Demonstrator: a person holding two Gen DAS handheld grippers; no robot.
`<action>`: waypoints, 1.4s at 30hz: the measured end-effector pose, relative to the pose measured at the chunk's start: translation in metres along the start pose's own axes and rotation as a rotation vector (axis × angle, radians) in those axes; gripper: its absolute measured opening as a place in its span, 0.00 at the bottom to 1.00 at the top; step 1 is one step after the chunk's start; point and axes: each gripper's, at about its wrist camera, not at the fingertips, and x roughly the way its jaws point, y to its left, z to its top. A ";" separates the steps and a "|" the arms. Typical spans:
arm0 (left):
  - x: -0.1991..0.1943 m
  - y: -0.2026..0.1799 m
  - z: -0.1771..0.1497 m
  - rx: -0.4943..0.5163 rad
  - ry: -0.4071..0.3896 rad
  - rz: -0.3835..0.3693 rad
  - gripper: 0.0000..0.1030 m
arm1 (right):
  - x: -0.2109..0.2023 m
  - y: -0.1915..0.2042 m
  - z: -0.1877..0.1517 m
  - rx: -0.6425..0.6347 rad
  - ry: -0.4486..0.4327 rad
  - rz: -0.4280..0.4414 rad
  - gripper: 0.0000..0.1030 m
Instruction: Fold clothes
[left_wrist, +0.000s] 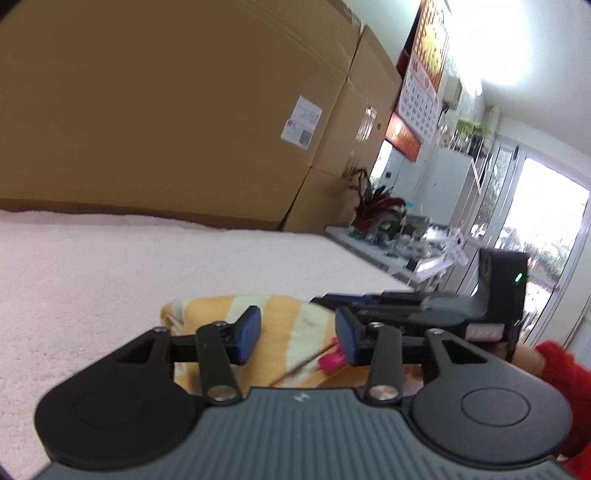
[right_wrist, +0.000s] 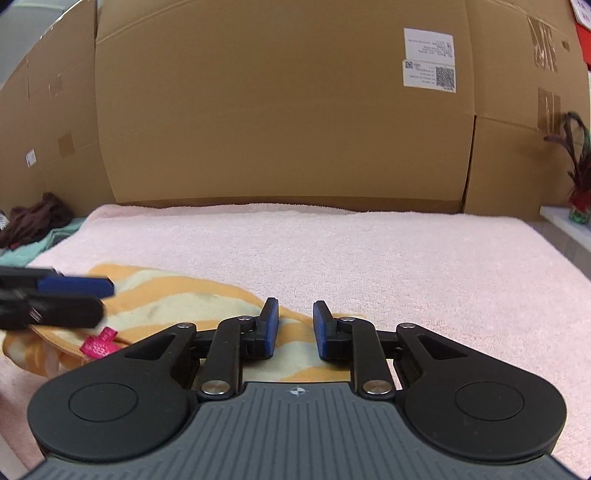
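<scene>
An orange and pale yellow striped garment (right_wrist: 173, 295) with a pink tag (right_wrist: 99, 345) lies folded on the pink towel (right_wrist: 369, 258). It also shows in the left wrist view (left_wrist: 291, 332) with its tag (left_wrist: 330, 360). My left gripper (left_wrist: 298, 334) is open just above the garment, holding nothing. My right gripper (right_wrist: 294, 328) is open over the garment's right end, holding nothing. The left gripper's fingers (right_wrist: 74, 286) enter the right wrist view from the left, over the garment. The right gripper's body (left_wrist: 424, 308) lies beyond the garment in the left wrist view.
Large cardboard boxes (right_wrist: 280, 110) stand right behind the towel. A dark brown garment on a teal cloth (right_wrist: 33, 225) lies at the far left. A white shelf with a red plant (left_wrist: 376, 206) and clutter is at the right. My red sleeve (left_wrist: 565, 380) shows.
</scene>
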 end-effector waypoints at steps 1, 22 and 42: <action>0.000 -0.002 0.006 -0.014 -0.024 -0.004 0.42 | -0.001 0.001 -0.001 -0.006 -0.005 -0.002 0.20; 0.037 -0.007 -0.018 0.052 0.086 0.309 0.40 | -0.031 0.006 -0.003 0.017 -0.068 0.084 0.06; 0.019 -0.030 -0.039 0.045 -0.028 0.428 0.45 | -0.037 0.004 -0.023 0.047 -0.091 0.059 0.02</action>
